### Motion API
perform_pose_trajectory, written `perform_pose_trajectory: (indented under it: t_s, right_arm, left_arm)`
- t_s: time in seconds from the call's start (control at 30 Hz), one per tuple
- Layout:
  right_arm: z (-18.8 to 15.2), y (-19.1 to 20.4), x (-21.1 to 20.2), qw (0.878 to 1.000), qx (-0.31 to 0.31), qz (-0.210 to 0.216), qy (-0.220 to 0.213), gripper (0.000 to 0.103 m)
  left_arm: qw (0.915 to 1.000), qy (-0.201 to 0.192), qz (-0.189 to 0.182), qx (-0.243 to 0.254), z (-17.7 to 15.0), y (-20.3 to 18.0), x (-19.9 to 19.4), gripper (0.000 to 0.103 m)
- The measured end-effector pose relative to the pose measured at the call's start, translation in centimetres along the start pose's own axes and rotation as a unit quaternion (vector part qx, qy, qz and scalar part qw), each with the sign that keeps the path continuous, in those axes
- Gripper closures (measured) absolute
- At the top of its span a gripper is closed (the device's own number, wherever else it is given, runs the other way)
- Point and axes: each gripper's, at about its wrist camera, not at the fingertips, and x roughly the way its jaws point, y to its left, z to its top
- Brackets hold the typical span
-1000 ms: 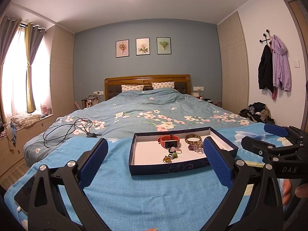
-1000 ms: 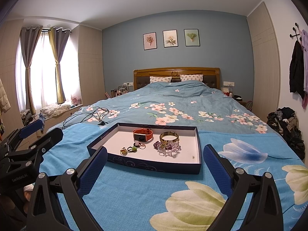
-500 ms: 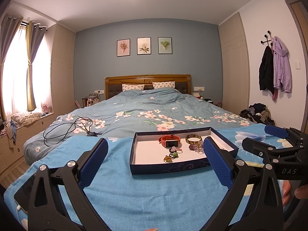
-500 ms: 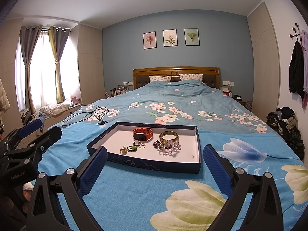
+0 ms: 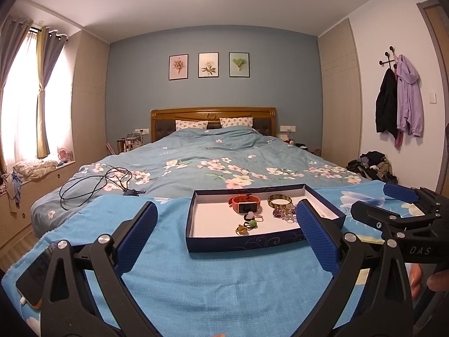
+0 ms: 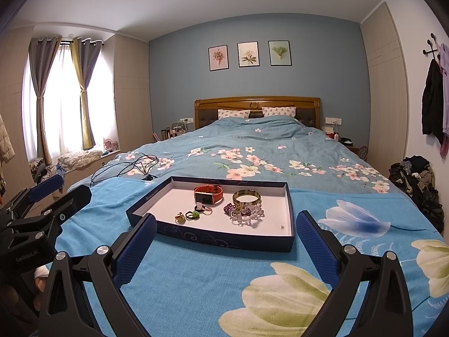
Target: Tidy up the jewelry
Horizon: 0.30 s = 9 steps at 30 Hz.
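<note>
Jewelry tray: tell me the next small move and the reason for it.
Probably ease the right claw forward over the tray toward the bead bracelet. Both claws are open and empty, short of the tray, and the beads lie tangled against the gold bangle, nearest the right side.

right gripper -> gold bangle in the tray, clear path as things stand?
Probably yes. The right gripper is open, short of the tray, with only bare blanket between. The gold bangle lies uncovered toward the far wall; the bead cluster touching its near side could get nudged.
</note>
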Motion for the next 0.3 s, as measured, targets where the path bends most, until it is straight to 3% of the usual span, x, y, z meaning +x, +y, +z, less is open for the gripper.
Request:
perform_pose_trajectory:
  t_s: [0.13,0.3]
  right_arm:
    - [-0.3,-0.5,0.3,1.0,-0.008,0.001,0.017,0.007]
    - [-1.1,-4.6,2.3,0.993,-0.007,-0.003,0.115,0.007]
  left_arm:
    - [0.9998,0.017,-0.006,0.001,-0.1,-0.1,0.5,0.006]
    - [0.9986,0.052,-0.007,-0.006,-0.3,1.1,1.9,0.006]
